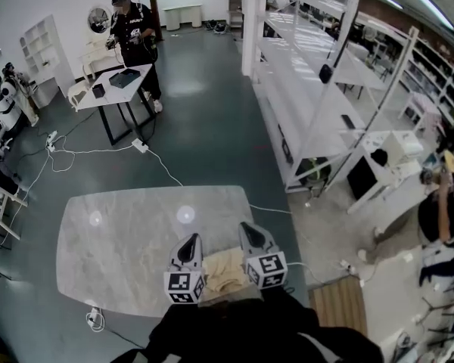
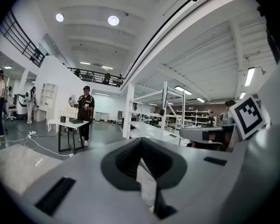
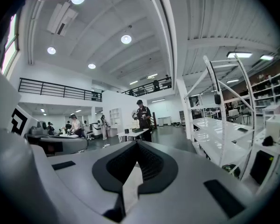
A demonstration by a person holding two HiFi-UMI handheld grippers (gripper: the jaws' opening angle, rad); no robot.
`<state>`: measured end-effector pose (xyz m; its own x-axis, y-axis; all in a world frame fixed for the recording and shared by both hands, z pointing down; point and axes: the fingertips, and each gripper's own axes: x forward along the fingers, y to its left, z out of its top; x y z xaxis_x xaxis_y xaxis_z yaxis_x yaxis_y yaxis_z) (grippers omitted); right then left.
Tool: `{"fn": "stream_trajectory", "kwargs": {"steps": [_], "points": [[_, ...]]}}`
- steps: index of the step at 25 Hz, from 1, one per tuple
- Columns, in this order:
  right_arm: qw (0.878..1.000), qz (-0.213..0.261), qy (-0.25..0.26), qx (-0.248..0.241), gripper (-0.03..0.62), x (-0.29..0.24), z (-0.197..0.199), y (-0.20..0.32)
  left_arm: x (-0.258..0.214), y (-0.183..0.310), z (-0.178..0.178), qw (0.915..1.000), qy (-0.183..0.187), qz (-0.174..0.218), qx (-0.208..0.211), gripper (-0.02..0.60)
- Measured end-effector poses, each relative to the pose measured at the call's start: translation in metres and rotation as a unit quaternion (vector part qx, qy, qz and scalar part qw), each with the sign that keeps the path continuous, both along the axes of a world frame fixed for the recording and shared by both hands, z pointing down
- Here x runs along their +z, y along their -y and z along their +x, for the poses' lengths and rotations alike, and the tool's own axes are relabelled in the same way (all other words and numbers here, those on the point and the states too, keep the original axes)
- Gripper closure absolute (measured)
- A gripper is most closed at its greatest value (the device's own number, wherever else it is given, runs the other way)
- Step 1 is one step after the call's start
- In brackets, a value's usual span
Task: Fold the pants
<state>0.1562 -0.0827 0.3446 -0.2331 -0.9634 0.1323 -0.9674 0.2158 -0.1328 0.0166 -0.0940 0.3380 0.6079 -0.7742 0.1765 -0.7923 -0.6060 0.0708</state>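
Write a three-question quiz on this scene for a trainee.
1. True or false: the left gripper and the right gripper are both shut, with nothing between their jaws.
2. Where do the beige pants lie?
A. At the near edge of the marble table, between the two grippers
B. On the white shelving
C. On the floor by the cables
3. Fill in: the person in dark clothes far behind stands beside a small ___.

Key: 1 true; 2 A; 3 white table.
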Motion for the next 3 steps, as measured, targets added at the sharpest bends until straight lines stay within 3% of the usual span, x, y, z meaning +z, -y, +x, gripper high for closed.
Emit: {"fn": "stream_trajectory", "kwargs": {"steps": [3], "points": [[1.0,0.007,-0.002,-0.012,0.591,0.0004,-0.0033,0.0004,0.0007,-0.0019,-0.0059,1.0,-0.001,-0.005,-0.007,0.58]]}}
